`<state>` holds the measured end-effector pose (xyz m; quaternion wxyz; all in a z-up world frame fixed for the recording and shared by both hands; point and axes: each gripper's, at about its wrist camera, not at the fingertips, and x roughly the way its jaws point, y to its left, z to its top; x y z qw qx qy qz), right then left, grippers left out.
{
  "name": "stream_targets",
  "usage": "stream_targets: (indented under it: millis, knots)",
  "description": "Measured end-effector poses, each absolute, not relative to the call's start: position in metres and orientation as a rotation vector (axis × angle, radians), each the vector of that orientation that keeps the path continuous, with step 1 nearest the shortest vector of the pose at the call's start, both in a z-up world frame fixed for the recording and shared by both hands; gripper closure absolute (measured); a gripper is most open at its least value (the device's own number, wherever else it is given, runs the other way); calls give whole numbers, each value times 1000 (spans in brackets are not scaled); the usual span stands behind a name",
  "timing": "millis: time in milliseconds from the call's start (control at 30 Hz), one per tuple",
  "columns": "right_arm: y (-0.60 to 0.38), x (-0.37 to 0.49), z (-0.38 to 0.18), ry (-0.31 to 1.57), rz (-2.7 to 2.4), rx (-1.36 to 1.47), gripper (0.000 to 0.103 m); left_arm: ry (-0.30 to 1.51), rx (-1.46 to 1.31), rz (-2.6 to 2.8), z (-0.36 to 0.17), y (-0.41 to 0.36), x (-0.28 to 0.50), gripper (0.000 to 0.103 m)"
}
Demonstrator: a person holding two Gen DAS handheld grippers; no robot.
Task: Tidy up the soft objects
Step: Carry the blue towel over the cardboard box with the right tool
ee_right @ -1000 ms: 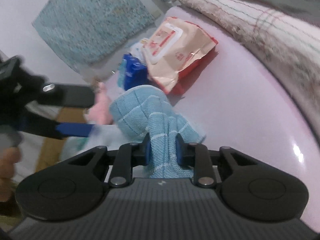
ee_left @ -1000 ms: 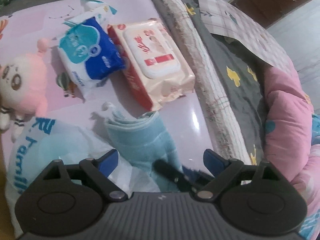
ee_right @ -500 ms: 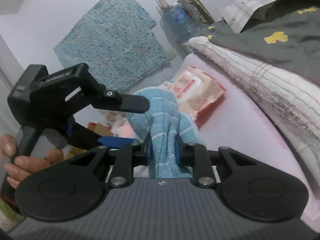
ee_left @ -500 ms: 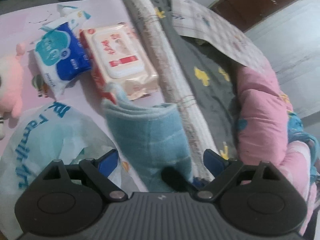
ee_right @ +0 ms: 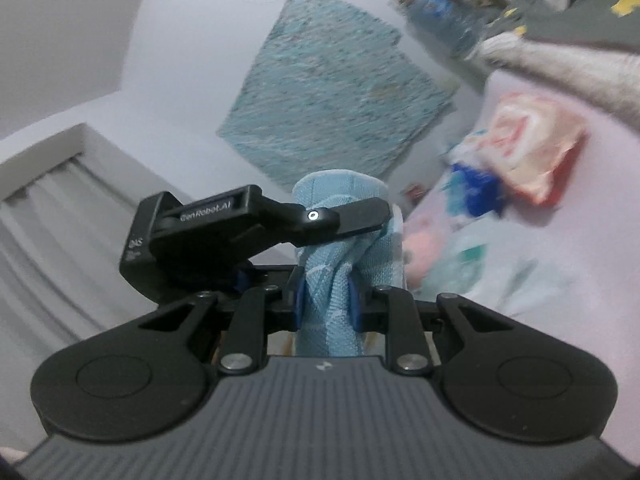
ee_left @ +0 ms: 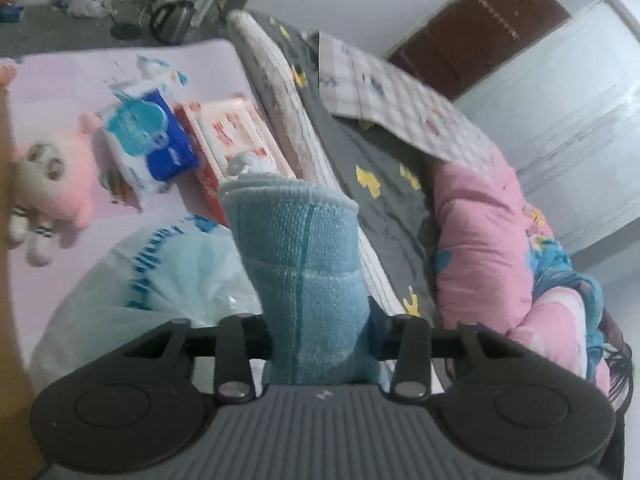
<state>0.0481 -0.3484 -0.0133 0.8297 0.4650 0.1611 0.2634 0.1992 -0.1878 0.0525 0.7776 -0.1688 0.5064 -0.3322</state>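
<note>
A light blue folded towel (ee_left: 304, 256) is held up in the air above the pink mat (ee_left: 80, 84). My left gripper (ee_left: 320, 344) is shut on the towel's lower part. My right gripper (ee_right: 326, 304) is shut on the same towel (ee_right: 340, 248), with its blue pads pinching it. In the right wrist view the left gripper (ee_right: 360, 216) crosses in front of the towel. A pink plush toy (ee_left: 52, 184), a blue tissue pack (ee_left: 152, 140) and a wet-wipes pack (ee_left: 232, 136) lie on the mat.
A translucent plastic bag (ee_left: 160, 280) with blue lettering lies below the towel. A rolled blanket (ee_left: 296, 120), grey bedding (ee_left: 384, 184) and a pink quilt (ee_left: 488, 248) fill the right. A kettle (ee_left: 172, 20) stands on the floor beyond the mat.
The towel has been lifted off the mat. My left gripper, open before, has closed on it. My right gripper has kept its grip and tilted up toward the wall.
</note>
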Motion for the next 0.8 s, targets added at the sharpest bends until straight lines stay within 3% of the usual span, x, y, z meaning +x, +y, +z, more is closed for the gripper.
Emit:
stream_targets:
  millis: [167,400,700,800]
  knots:
    - [-304,50,14,349,664,948,83,975,-345,-639,86,-137,167,74]
    - [-214,70,53,428,801,807,73,875,-340,-464,109,-46,140,79]
    - [-130,97,56,567,720,555,68,975,-417,-290,58,36,176,84]
    - [-137,98,55,573,673,550,62,1038,-412,-246,29,52,202,85]
